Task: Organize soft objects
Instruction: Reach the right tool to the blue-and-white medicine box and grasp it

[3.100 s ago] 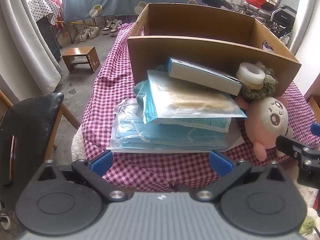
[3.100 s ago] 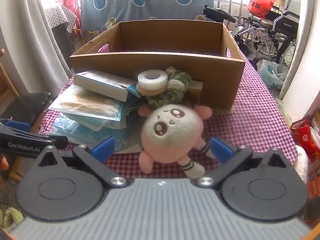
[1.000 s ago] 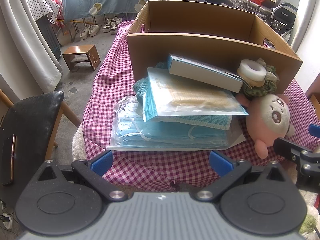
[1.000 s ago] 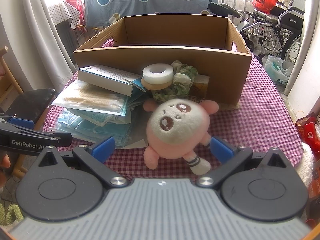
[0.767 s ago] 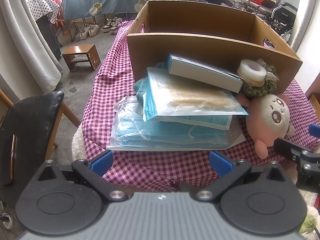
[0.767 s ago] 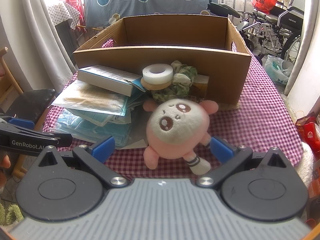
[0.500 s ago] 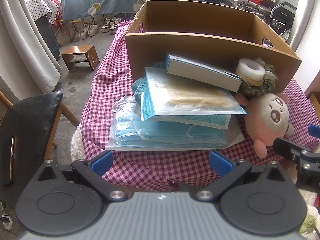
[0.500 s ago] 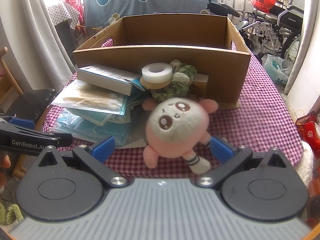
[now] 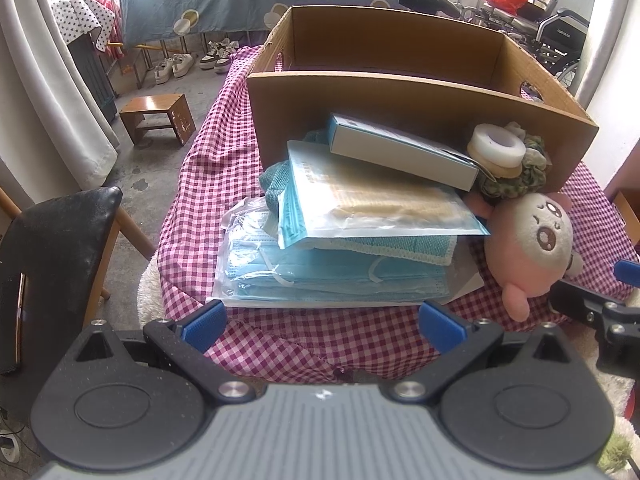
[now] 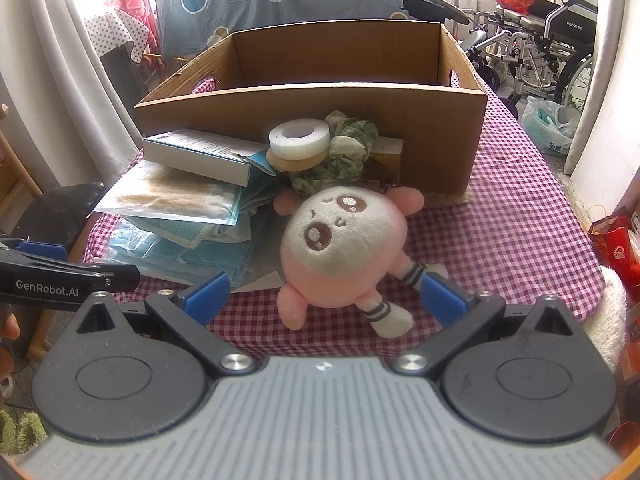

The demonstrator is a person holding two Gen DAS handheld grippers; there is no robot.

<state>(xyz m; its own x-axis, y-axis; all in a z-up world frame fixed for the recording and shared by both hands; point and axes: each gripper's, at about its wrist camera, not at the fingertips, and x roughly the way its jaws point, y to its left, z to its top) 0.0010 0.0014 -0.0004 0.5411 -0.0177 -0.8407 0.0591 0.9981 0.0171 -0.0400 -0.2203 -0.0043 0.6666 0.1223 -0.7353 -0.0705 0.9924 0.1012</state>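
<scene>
A pink and white plush toy (image 10: 340, 248) lies on the checked tablecloth (image 10: 512, 232) in front of an open cardboard box (image 10: 320, 96). My right gripper (image 10: 324, 294) is open, its blue fingertips on either side of the toy's lower body, not touching. The toy also shows at the right of the left wrist view (image 9: 532, 240). My left gripper (image 9: 322, 322) is open and empty at the table's near edge, before a stack of blue face-mask packs (image 9: 332, 272). A green scrunchie (image 10: 348, 152) and a white tape roll (image 10: 298, 138) lie by the box.
A white and blue carton (image 9: 400, 148) tops the stack. A black chair (image 9: 52, 248) stands left of the table, a small wooden stool (image 9: 154, 118) on the floor behind. Wheelchairs (image 10: 532, 40) stand at the back right.
My right gripper has moved in towards the plush toy, which now sits between its fingertips. My left gripper has barely shifted.
</scene>
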